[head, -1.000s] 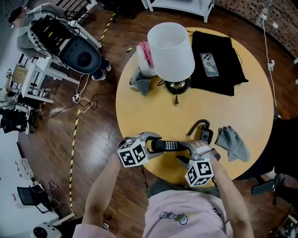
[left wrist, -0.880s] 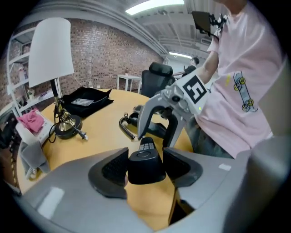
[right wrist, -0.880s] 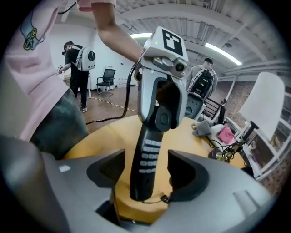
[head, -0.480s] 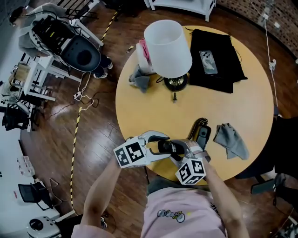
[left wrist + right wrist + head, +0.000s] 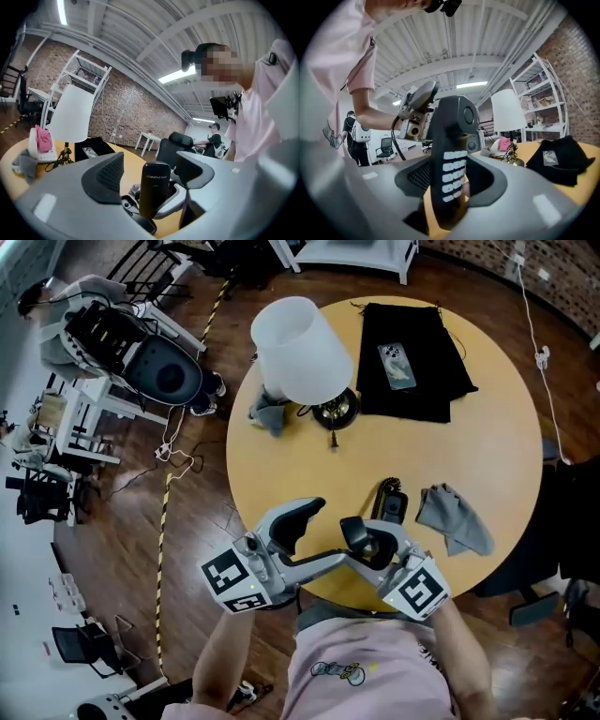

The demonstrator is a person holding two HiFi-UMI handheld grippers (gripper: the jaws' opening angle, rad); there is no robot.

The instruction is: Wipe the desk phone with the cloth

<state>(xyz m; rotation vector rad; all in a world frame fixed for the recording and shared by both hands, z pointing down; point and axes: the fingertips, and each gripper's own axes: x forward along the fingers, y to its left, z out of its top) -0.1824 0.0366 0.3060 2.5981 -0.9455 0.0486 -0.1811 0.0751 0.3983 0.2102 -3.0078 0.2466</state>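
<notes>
- While the head view is looking down on the round yellow table [image 5: 281, 474], the table lamp [image 5: 302, 352] is standing on its far left part, and every place below is being given from that lamp.
- Nearer the person than the lamp and a little to its right, the desk phone's base [image 5: 390, 509] is lying with its coiled cord.
- Further right of the lamp at the same depth, the grey cloth [image 5: 456, 520] is lying crumpled just beside the base, with neither gripper on it.
- Nearer still than the lamp, over the table's near edge, the left gripper [image 5: 330, 532] and the right gripper [image 5: 373, 540] are meeting tip to tip, with the dark handset [image 5: 354, 529] between them.
- Just right of the lamp, a black cloth [image 5: 427, 390] is lying flat with a smartphone [image 5: 397, 367] on it, and a grey rag [image 5: 267, 414] is sitting just left of the lamp's foot.
- In the left gripper view, the lamp [image 5: 70, 115] is standing at the far left. To its right the handset [image 5: 154, 187] is standing upright between the left gripper's jaws. Those jaws have just been opening, are standing clear of it on both sides and are gripping nothing.
- In the right gripper view, the lamp [image 5: 508, 110] is showing behind and to the right. Left of it the handset [image 5: 450, 173] is standing upright with its keypad toward the camera. The right gripper's jaws have just been closing and are pressing on its sides.
</notes>
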